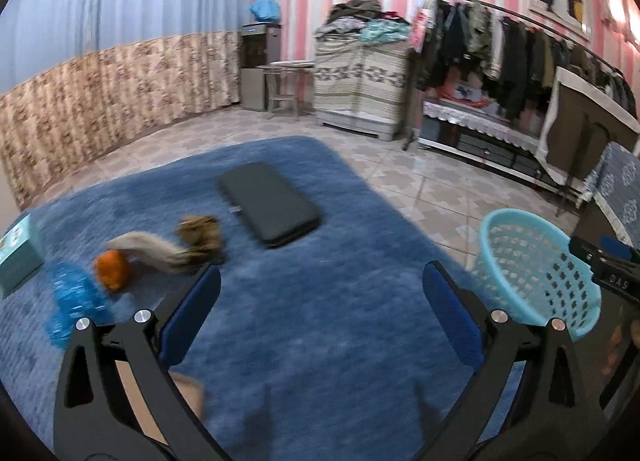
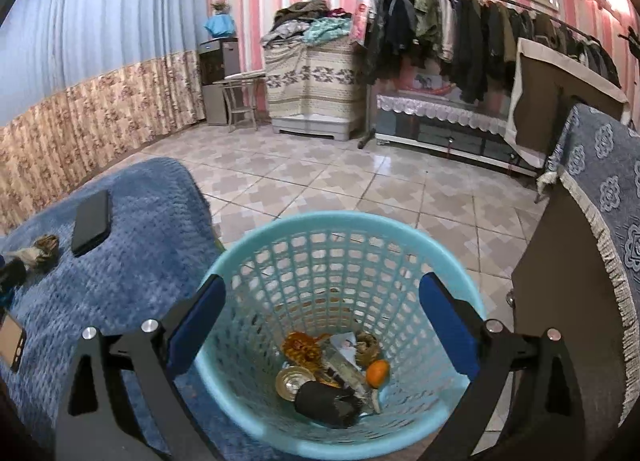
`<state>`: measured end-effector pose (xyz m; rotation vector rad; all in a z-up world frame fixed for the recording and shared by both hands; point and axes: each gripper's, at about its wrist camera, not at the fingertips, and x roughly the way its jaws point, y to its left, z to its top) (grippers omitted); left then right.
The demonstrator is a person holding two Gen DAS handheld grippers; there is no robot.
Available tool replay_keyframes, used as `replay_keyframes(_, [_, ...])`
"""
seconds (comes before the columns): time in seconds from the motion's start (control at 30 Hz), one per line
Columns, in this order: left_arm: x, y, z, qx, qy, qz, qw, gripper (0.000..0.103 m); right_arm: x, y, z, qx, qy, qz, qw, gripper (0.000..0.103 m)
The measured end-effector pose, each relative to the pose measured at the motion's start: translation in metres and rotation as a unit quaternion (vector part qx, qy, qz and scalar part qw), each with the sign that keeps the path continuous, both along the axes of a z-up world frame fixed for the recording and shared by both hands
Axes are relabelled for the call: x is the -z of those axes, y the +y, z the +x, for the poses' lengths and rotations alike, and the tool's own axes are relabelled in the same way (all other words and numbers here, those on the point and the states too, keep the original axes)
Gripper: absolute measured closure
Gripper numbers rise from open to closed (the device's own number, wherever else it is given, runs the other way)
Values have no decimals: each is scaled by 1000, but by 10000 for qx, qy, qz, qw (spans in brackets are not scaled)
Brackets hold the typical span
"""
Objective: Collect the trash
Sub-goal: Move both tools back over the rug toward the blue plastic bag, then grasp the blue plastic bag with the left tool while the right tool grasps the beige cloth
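Observation:
My left gripper (image 1: 320, 293) is open and empty above a blue blanket (image 1: 304, 325). To its left lie a brown-and-white crumpled scrap (image 1: 188, 245), an orange object (image 1: 112, 269) and a crushed blue plastic bottle (image 1: 72, 301). My right gripper (image 2: 320, 309) is open and empty, held over a light-blue mesh basket (image 2: 248, 261). The basket holds an orange (image 2: 378, 373), a dark can (image 2: 324, 401), a tin lid (image 2: 292, 379) and wrappers. The basket also shows in the left wrist view (image 1: 536, 269), at the blanket's right edge.
A black flat case (image 1: 268, 205) lies on the blanket, also in the right wrist view (image 2: 92, 221). A teal box (image 1: 18, 257) sits at the far left. A cloth-covered cabinet (image 2: 592, 261) stands right of the basket. Tiled floor (image 2: 360, 181), a clothes rack (image 2: 460, 29) and curtains lie beyond.

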<state>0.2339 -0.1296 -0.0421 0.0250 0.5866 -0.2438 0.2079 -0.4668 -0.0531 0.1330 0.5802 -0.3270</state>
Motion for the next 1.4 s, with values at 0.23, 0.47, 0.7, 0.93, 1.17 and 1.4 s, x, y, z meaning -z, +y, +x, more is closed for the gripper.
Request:
replay_keyframes(0.23, [11,85,4,-782,49,250,9966,5,3,30,6,-346,54,-78,9994,8])
replay_keyframes(0.47, [29,169,16,-1513,259,337,9876,6,10,61,10,-694,141,86,9975,8])
replay_keyframes(0.7, [41,200,36,-1619,604,121,9849,6,16,94,14,-1031,279,-177,9941,8])
replay_keyframes(0.93, [52,196,55,-1235,813,75,9890,35,27,116,23,-1226,488,17,9913,8])
replay_keyframes(1.17, [48,207,51,-1341,700,-83,9885,66,23,166,37,-1700,492,-183,9840,8])
replay_keyframes(1.4, [28,242,29,-2114,86,260,9770,66,15,226,65,-2407,383,84,9698,8])
